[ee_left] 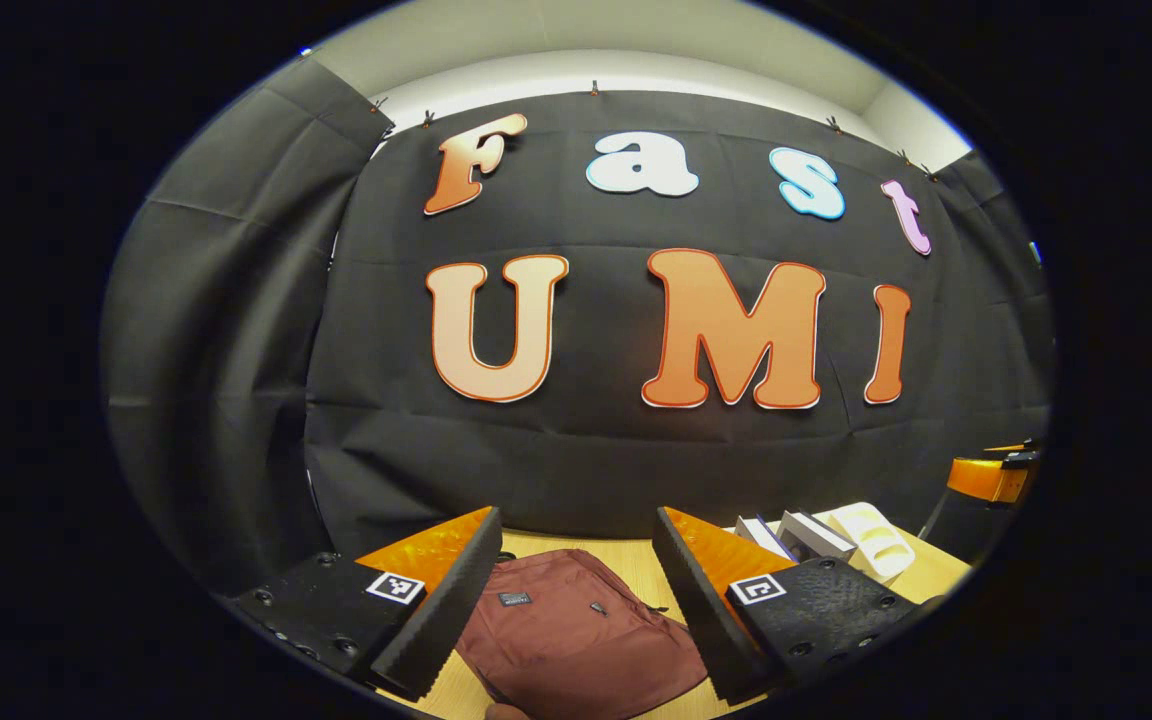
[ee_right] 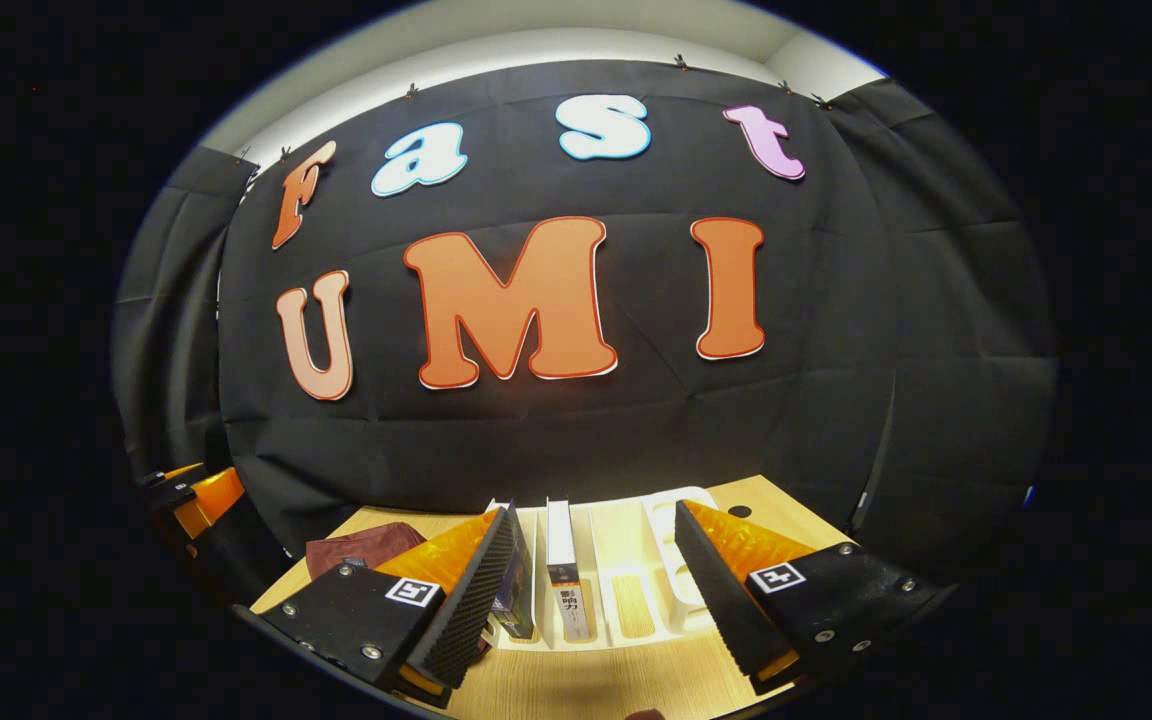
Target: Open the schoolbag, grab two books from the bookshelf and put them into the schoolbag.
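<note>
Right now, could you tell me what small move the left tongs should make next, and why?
Probably lower the left tongs toward the schoolbag and go for its zipper pull. The bag lies flat and looks closed on the table, both tongs are open and empty, and the books stand in the bookshelf.

Above schoolbag [ee_left: 576, 635]: open air, nothing over it.
Bookshelf [ee_right: 676, 560]: slots open on top; two upright books [ee_right: 564, 570] occupy the left slots.
</note>
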Demonstrator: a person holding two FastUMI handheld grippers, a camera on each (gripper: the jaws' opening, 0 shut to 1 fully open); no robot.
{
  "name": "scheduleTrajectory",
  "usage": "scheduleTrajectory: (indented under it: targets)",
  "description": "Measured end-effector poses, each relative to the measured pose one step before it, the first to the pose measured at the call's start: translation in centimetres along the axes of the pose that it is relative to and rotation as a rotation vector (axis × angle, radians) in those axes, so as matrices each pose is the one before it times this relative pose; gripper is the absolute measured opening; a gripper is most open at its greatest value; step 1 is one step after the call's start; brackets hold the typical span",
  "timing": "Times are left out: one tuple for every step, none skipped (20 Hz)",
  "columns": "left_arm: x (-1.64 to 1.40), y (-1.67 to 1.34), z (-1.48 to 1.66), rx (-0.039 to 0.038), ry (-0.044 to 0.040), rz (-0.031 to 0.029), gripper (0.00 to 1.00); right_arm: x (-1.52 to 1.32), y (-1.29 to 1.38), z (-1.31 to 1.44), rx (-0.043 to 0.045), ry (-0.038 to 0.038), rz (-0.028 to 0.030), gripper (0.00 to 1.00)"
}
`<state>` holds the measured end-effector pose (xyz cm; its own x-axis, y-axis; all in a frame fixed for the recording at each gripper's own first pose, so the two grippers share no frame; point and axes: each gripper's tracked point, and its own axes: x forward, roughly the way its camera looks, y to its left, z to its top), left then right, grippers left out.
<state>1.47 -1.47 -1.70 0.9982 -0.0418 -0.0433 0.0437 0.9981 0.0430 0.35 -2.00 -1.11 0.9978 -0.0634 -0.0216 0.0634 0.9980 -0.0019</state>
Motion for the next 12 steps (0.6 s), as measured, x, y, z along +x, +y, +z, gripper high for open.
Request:
scheduleTrajectory:
  targets:
    - [0.123, -0.039, -0.081, 0.00149, 0.00036, 0.00017, 0.95, -0.012, -0.006, -0.091, -0.00010, -0.00049, -0.00070, 1.00]
    - [0.065, -0.050, -0.039, 0.00237, 0.00161, -0.00152, 0.95, -0.080, -0.099, 0.009, 0.00016, 0.00032, -0.00212, 1.00]
    - [-0.096, -0.076, -0.161, 0.00493, 0.00346, -0.00065, 0.95, 0.057, -0.150, -0.072, 0.00114, 0.00121, -0.00189, 1.00]
    - [0.095, -0.066, -0.096, 0.00720, 0.00390, 0.00073, 0.95, -0.071, -0.086, -0.053, 0.00149, 0.00129, -0.00095, 1.00]
    - [-0.026, 0.050, -0.308, 0.00899, 0.00326, -0.00016, 0.95, -0.033, -0.046, -0.049, 0.00108, 0.00223, -0.00215, 1.00]
    - [-0.052, -0.058, -0.172, 0.00968, 0.00369, -0.00099, 0.95, 0.049, -0.075, -0.124, 0.00035, 0.00317, -0.00218, 1.00]
    - [0.015, -0.186, -0.286, 0.00999, 0.00344, -0.00319, 0.95, -0.088, -0.068, -0.226, 0.00038, 0.00292, -0.00242, 0.96]
    - [0.026, -0.038, -0.185, 0.01106, 0.00423, -0.00355, 0.95, -0.066, -0.085, -0.072, -0.00012, 0.00279, -0.00139, 1.00]
    - [-0.085, -0.103, -0.370, 0.01270, 0.00395, 0.00114, 0.95, 0.029, -0.118, -0.171, -0.00030, 0.00321, -0.00351, 0.96]
    - [0.074, -0.075, -0.269, 0.01270, 0.00243, 0.00180, 0.95, 0.065, -0.142, -0.113, -0.00206, 0.00316, -0.00312, 0.96]
    - [-0.136, -0.178, -0.431, 0.01529, 0.00510, -0.00318, 0.95, -0.058, -0.235, -0.208, -0.00256, 0.00424, -0.00603, 0.96]
    - [-0.024, -0.149, -0.474, 0.01774, 0.00709, -0.00314, 0.95, -0.065, -0.090, -0.178, -0.00237, 0.00407, -0.00332, 1.00]
